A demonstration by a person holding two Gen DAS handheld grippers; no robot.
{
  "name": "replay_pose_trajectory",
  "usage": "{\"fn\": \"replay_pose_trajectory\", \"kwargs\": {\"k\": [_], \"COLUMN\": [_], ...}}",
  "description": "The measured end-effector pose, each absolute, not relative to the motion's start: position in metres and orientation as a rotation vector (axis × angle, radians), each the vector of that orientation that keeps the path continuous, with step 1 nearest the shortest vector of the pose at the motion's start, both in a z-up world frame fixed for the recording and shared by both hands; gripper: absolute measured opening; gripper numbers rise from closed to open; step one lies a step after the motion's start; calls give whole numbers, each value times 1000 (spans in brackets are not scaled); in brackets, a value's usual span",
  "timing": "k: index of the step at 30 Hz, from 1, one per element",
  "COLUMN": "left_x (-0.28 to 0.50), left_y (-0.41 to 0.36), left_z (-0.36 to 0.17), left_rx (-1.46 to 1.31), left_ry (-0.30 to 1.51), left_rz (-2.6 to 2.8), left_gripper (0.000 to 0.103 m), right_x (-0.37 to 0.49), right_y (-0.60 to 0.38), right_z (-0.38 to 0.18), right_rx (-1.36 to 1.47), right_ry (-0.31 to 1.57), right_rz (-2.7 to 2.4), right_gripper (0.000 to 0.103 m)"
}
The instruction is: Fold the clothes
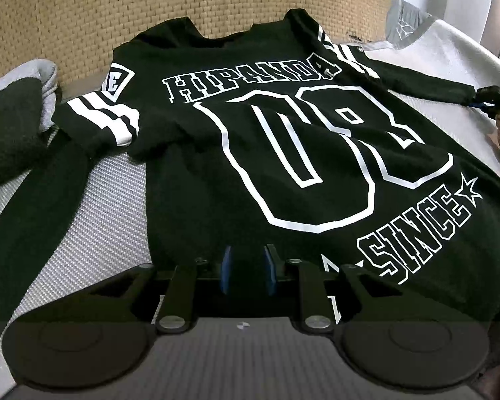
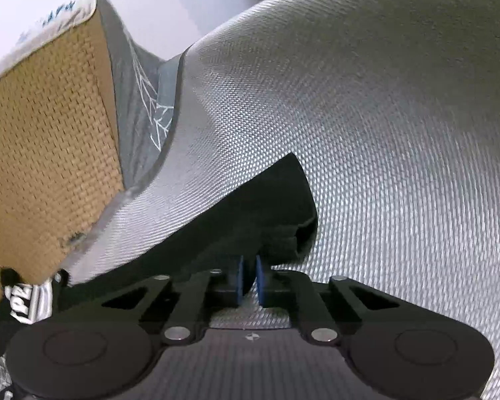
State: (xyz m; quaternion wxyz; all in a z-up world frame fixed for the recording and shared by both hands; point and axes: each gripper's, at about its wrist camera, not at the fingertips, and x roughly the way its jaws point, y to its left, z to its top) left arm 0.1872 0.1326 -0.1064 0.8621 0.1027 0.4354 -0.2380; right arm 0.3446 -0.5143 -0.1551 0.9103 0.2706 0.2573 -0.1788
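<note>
Black printed jersey (image 1: 283, 153) lies flat, white stripes on sleeves.

The black jersey (image 1: 283, 140) reads "HIPANDA" above a large outlined "08". Lower down it reads "SINCE" beside a star. Its sleeve patch shows only an "E".

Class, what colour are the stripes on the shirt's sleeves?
White stripes on the black shirt, shown best in the left wrist view.
</note>
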Motion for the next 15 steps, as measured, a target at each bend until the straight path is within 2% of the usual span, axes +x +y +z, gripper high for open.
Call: {"fn": "replay_pose_trajectory", "kwargs": {"k": [4, 10, 15], "left_x": [189, 188, 188], "left_y": [132, 129, 128], "left_z": [-108, -107, -107], "left_rx": [206, 202, 199], "left_ry": [922, 921, 914], "left_rz": [-507, -521, -528], "left_gripper": [25, 25, 25], "right_x": [354, 383, 411], "right_y": [-503, -494, -477], "right_z": [-128, -48, 2], "right_rx": [441, 327, 248], "right_ry": [498, 354, 328], "right_rz": [-384, -417, -306], "right_gripper": [6, 6, 6]}}
